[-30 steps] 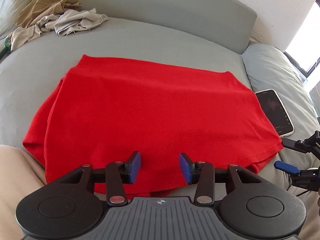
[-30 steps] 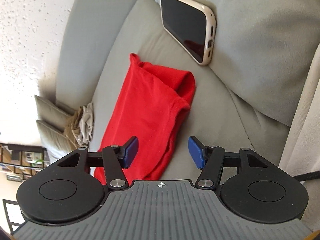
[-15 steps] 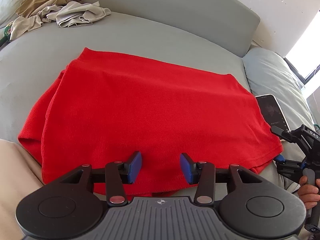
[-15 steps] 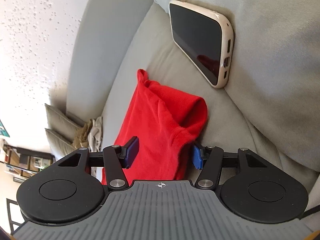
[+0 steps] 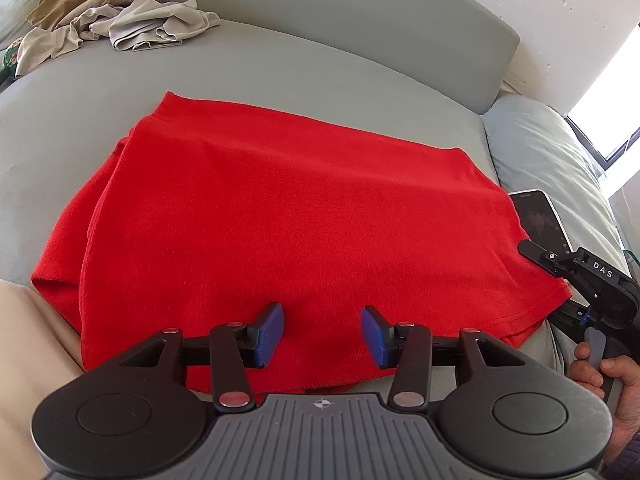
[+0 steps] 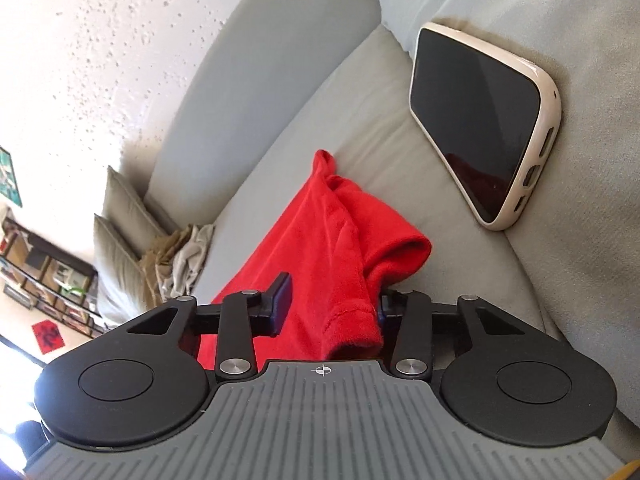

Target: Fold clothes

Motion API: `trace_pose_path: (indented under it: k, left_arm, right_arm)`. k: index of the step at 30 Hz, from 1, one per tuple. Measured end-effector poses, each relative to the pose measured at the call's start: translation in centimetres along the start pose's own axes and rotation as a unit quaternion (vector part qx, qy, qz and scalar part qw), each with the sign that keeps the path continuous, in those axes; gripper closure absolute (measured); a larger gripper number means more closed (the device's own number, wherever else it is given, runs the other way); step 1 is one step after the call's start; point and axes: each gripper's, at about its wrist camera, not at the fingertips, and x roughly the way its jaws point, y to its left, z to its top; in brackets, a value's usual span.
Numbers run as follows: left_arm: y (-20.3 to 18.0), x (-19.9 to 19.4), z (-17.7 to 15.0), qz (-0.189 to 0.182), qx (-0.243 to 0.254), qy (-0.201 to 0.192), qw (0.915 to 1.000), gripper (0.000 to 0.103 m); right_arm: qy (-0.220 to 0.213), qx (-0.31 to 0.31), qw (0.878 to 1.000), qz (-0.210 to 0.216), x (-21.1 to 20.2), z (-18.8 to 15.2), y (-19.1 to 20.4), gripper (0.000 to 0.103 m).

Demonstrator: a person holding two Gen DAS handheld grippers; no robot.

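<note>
A red garment (image 5: pixel 288 216) lies folded flat on the grey sofa seat (image 5: pixel 280 76). My left gripper (image 5: pixel 322 334) is open and empty, just above the garment's near edge. My right gripper (image 6: pixel 330 308) is open, its jaws on either side of the garment's right corner (image 6: pixel 340 264), with the cloth between the pads. It also shows in the left wrist view (image 5: pixel 576 276), at the garment's right edge, held by a hand.
A phone (image 6: pixel 484 124) in a cream case leans on the right cushion (image 5: pixel 552 152), close to the garment's corner. A heap of beige and grey clothes (image 5: pixel 116 16) lies at the far left of the sofa. The backrest (image 5: pixel 360 12) runs behind.
My right gripper has moved forward onto the garment's right corner, so the cloth now sits between its open jaws. My left gripper has edged slightly closer over the near edge.
</note>
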Motion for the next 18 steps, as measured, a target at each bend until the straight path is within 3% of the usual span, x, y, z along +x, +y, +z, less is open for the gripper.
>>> trace_pose_path:
  k: [6, 8, 11, 15, 18]
  left_arm:
    - [-0.1, 0.0, 0.0, 0.0, 0.005, 0.0, 1.0, 0.057]
    - [0.0, 0.0, 0.0, -0.001, 0.004, -0.001, 1.0, 0.057]
    - [0.2, 0.0, 0.0, -0.005, 0.0, -0.001, 1.0, 0.057]
    - [-0.1, -0.1, 0.3, -0.005, 0.009, 0.004, 0.9999, 0.057]
    - [0.2, -0.6, 0.7, -0.007, 0.004, 0.01, 0.9999, 0.057]
  right_arm:
    - [-0.005, 0.01, 1.0, 0.01, 2.1, 0.8, -0.5, 0.066]
    - [-0.006, -0.006, 1.0, 0.005, 2.4, 0.7, -0.3, 0.072]
    - [-0.001, -0.001, 1.0, -0.012, 2.2, 0.7, -0.2, 0.091]
    - [0.005, 0.006, 0.999, -0.035, 2.0, 0.7, -0.1, 0.091]
    - [0.008, 0.008, 0.997, -0.081, 2.1, 0.9, 1.9, 0.092]
